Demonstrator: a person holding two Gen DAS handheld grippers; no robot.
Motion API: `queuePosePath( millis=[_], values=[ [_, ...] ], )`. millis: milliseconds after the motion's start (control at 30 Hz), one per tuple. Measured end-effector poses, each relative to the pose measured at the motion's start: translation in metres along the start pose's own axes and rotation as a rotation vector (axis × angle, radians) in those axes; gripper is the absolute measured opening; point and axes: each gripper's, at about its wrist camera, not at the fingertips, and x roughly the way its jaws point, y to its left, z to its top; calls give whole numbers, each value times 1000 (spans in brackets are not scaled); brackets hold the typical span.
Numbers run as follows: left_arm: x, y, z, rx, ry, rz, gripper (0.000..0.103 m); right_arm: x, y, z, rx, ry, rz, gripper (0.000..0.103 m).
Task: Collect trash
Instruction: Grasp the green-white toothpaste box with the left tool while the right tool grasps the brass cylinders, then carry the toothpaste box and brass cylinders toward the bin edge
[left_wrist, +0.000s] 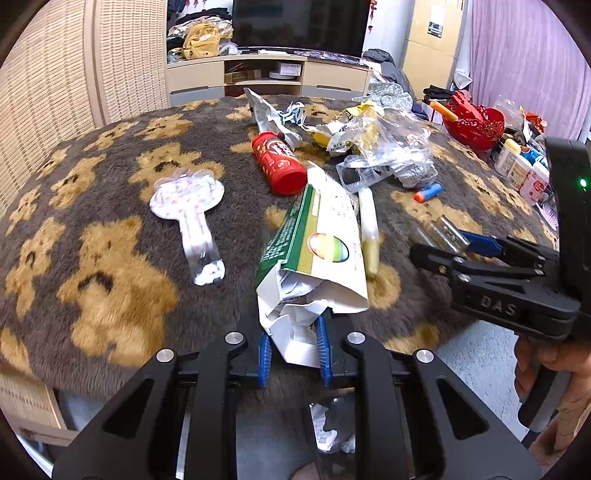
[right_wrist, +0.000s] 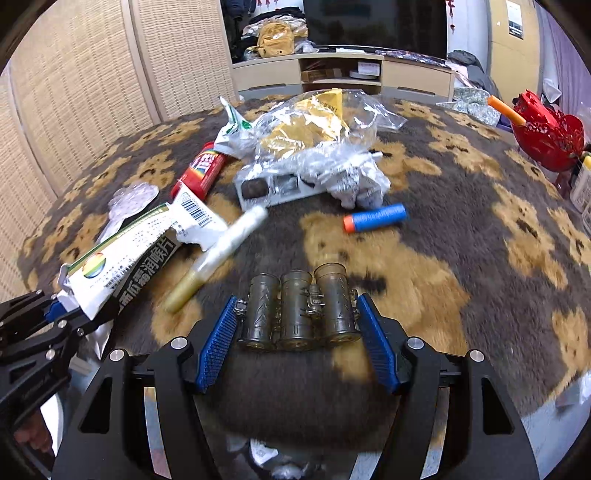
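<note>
Left gripper (left_wrist: 293, 345): blue pads pinched on the torn near end of the box (left_wrist: 314, 251) — holding it at the near table edge.
Box: green/white carton w/ rainbow oval, crumpled open end toward the gripper, far end resting on the rug (left_wrist: 110, 258). In the right view it sits at left (right_wrist: 129, 254), barcode end up.
Right gripper (right_wrist: 297, 341): fingers set wide, one each side of the brass piece (right_wrist: 297, 308) — pads just beside it; whether they touch, can't tell.
Brass piece: three joined cylinders lying side by side on the rug, near edge, centre of right view.
Pen (right_wrist: 218, 251): gold cap, clear barrel, lying just right of the box.
Red can (left_wrist: 279, 162): on its side, past the box, mid-table.
Foam dart (right_wrist: 375, 218): blue w/ orange tip, right of the pen, apart from it.
Wrapper pile (right_wrist: 314, 147): clear plastic, yellow bag, foil — far centre.
Blister pack (left_wrist: 188, 210): clear, spoon-shaped, left of the box.
Red basket (right_wrist: 546, 136): far right, orange dart sticking out.
</note>
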Motion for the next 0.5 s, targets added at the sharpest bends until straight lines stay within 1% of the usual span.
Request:
queuePosePath(
  millis=[167, 233, 500],
  values=[
    [-15, -3, -17, -6, 5, 25, 17, -16, 0, -19, 12, 10, 11, 67],
    [-24, -5, -25, -10, 3, 37, 17, -25, -1, -25, 22, 15, 29, 67],
    [-68, -19, -59, -7, -8, 59, 17, -62, 2, -55, 30, 15, 44, 67]
  ],
)
